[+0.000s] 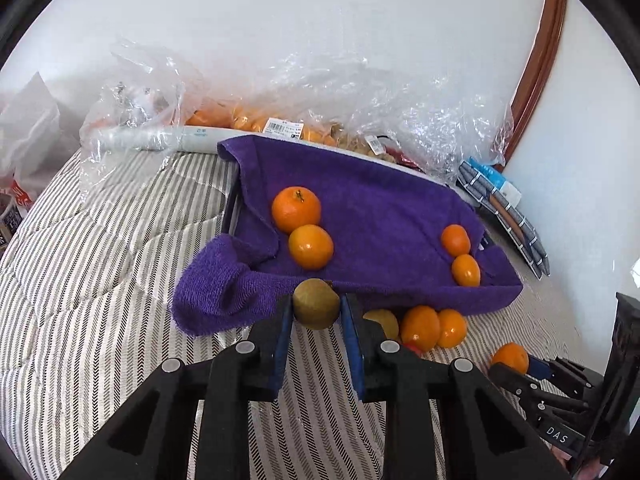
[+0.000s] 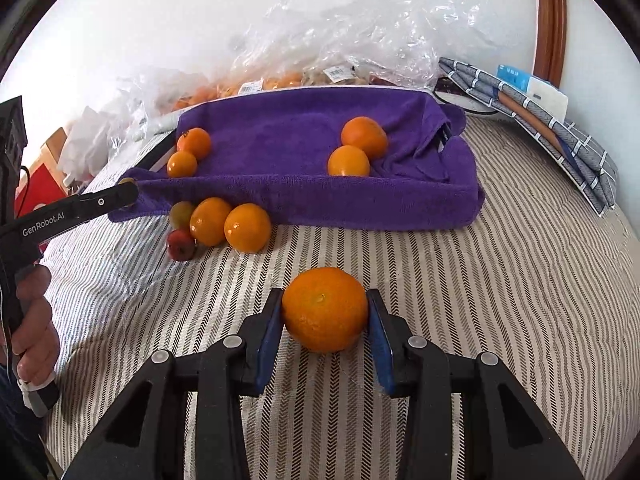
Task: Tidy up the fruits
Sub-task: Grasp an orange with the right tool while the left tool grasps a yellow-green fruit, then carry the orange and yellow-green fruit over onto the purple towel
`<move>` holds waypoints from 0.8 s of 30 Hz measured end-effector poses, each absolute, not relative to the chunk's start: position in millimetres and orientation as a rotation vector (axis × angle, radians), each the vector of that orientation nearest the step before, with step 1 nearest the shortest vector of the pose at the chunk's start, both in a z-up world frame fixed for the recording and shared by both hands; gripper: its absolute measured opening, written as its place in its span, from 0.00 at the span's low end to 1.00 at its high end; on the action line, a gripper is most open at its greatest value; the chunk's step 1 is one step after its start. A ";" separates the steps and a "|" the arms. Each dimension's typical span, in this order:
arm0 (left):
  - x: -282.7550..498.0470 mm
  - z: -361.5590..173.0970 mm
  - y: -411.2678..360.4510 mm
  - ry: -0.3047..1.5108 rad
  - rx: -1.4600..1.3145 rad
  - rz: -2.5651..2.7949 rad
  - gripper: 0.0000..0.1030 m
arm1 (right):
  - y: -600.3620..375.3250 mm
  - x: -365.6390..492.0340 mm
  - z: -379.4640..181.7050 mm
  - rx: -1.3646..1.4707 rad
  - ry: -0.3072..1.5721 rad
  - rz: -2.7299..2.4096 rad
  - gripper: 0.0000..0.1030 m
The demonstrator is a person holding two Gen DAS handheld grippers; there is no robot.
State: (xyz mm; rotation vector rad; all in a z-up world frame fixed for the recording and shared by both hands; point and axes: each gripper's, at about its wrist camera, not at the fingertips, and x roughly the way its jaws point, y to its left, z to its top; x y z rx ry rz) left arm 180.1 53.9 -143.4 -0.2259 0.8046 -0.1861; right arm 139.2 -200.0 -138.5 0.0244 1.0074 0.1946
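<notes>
Both hands loaded, short of the towel-lined tray.
Your left hand-held gripper point(image 1: 316, 312) pinches a kiwi point(image 1: 316, 303); right hand-held gripper point(image 2: 325, 316) clamps an orange point(image 2: 325, 309) over the bed's point(image 2: 460, 280) near edge. Round fruit may slip, roll off.

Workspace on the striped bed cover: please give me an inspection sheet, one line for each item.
Surface: striped bed cover, quilted, grey and white.
Job's things: purple towel draped over a tray, with two pairs of oranges on it; two oranges, a greenish fruit and a small red fruit lie in front of it.
Clutter: crumpled plastic bags with more fruit along the wall; folded patterned fabric at the right.
Grippers: left gripper, jaws shut on a kiwi at the towel's edge; right gripper, jaws shut on an orange.
Cables: a thin dark one by the left gripper's handle.
Surroundings: white wall, brown wooden frame.
</notes>
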 end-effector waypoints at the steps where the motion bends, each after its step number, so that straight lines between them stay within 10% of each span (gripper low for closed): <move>1: 179.6 -142.3 54.9 0.799 -0.230 -0.185 0.23 | -201.4 137.4 -138.0 0.027 1.008 0.192 0.39; 24: 223.8 -114.8 56.8 0.767 -0.355 -0.143 0.23 | -242.8 213.2 -78.8 0.068 0.869 0.146 0.39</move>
